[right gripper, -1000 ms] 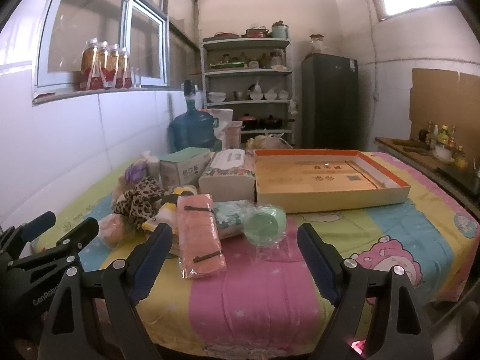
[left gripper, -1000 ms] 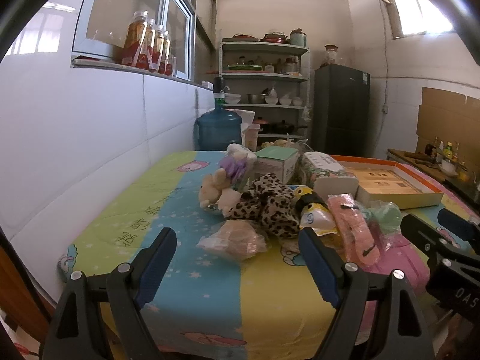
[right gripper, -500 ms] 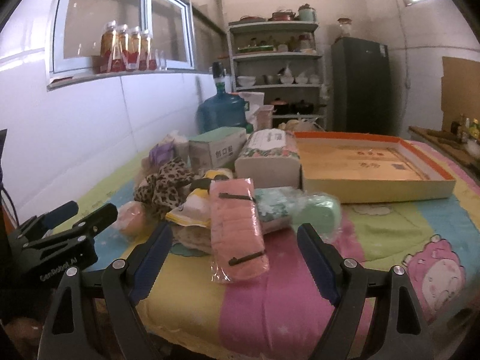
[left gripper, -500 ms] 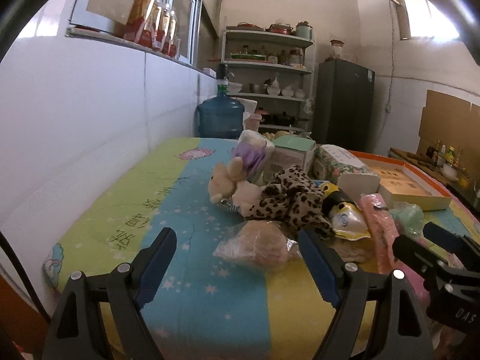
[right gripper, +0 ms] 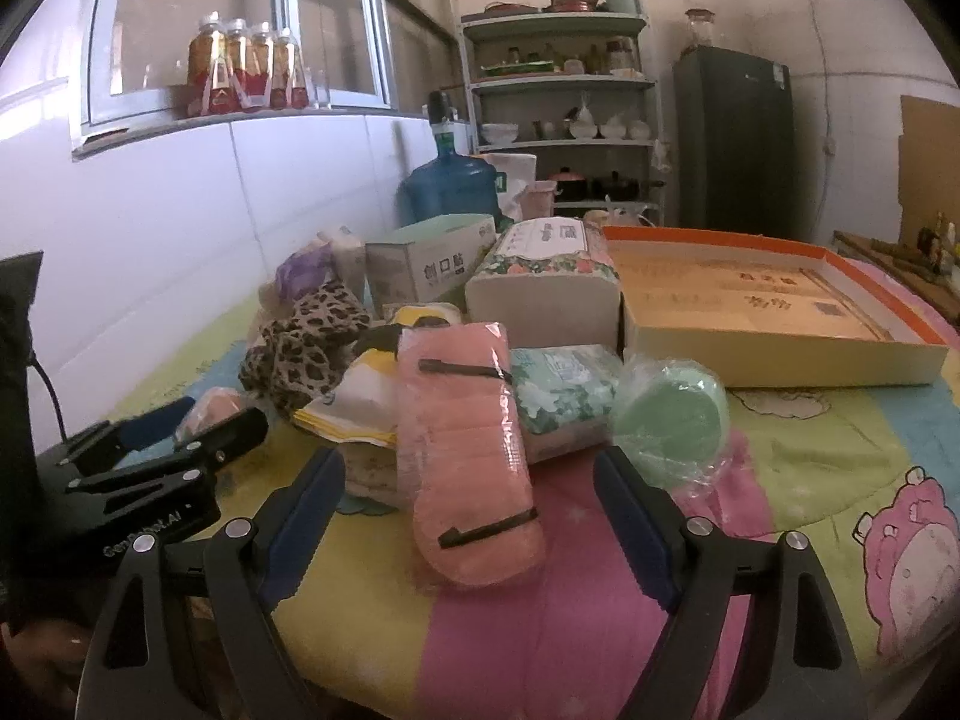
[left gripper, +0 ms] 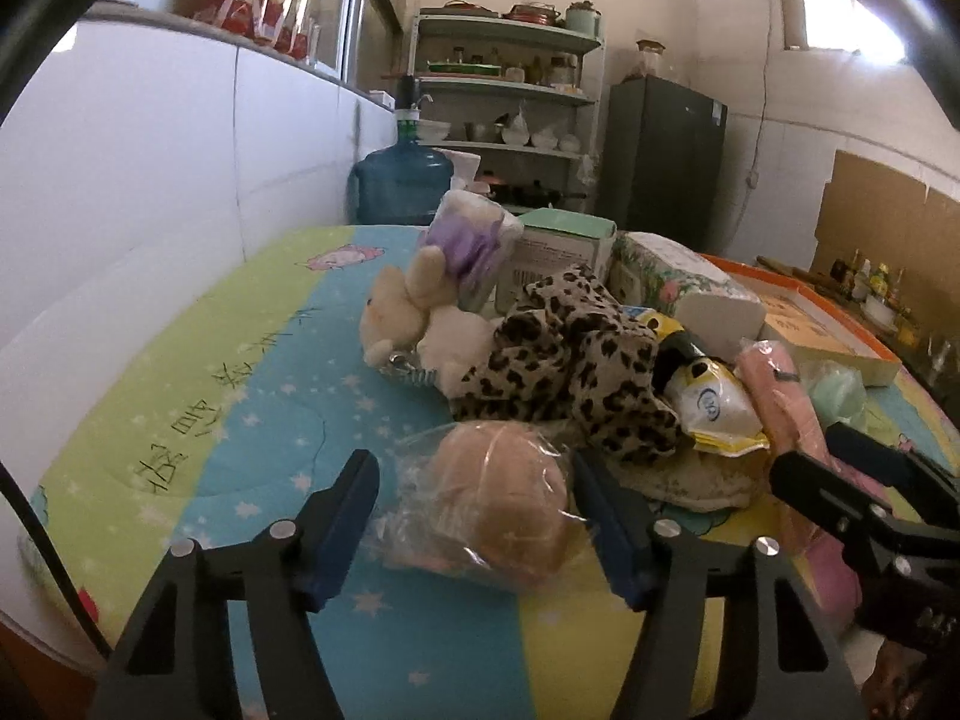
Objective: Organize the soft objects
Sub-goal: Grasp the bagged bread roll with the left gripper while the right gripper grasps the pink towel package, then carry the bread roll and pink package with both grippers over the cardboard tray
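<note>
Both grippers' jaws, apart, have just been closing: left gripper (left gripper: 474, 531) straddles a bagged bun (left gripper: 501, 495) below the leopard plush (left gripper: 570, 372); right gripper (right gripper: 468, 531) straddles a pink pack (right gripper: 468, 450), with the orange-rimmed box (right gripper: 780, 354) fully seen only in its view.

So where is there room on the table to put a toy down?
There is bare cloth on the green and blue stripes, between the white wall and the cream teddy. There is more on the pink stripe and by the pink cartoon animal, in front of the orange-edged box. The middle is crowded around the leopard cloth.

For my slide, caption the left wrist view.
Open left gripper, jaws just closing, straddles a bagged tan soft ball before the leopard-print plush.
</note>
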The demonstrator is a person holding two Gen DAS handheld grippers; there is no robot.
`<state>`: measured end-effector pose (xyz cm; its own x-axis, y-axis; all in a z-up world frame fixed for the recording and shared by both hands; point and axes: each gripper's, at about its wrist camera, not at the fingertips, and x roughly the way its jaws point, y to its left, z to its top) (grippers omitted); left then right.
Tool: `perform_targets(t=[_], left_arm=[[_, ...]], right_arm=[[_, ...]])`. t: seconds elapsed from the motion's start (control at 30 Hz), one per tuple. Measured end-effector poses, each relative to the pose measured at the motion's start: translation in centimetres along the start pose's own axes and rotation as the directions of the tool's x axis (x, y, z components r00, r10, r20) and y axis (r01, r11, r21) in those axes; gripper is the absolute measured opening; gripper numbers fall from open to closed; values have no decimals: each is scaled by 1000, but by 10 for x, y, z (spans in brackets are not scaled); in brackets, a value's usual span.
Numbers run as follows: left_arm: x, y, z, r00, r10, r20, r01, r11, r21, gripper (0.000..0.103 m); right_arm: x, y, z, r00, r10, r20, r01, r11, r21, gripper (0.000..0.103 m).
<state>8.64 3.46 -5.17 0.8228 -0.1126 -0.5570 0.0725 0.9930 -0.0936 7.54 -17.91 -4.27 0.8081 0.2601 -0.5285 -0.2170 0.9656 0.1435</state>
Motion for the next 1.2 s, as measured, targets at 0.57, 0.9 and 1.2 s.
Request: perform_targets(t=[0.57, 0.9, 1.2], left_arm=[[-26, 8, 3, 998, -24, 53, 27, 997, -68, 65], [-62, -29, 35, 988, -66, 138, 65, 998, 14, 65], [-68, -95, 68, 978, -119, 170, 100, 988, 114, 65]], right_arm=[[-18, -2, 1, 999, 43, 23, -42, 999, -27, 37], [-48, -8, 21, 994, 58, 91, -56, 998, -31, 37], [-77, -48, 43, 987, -7, 161, 9, 1000, -15, 37]])
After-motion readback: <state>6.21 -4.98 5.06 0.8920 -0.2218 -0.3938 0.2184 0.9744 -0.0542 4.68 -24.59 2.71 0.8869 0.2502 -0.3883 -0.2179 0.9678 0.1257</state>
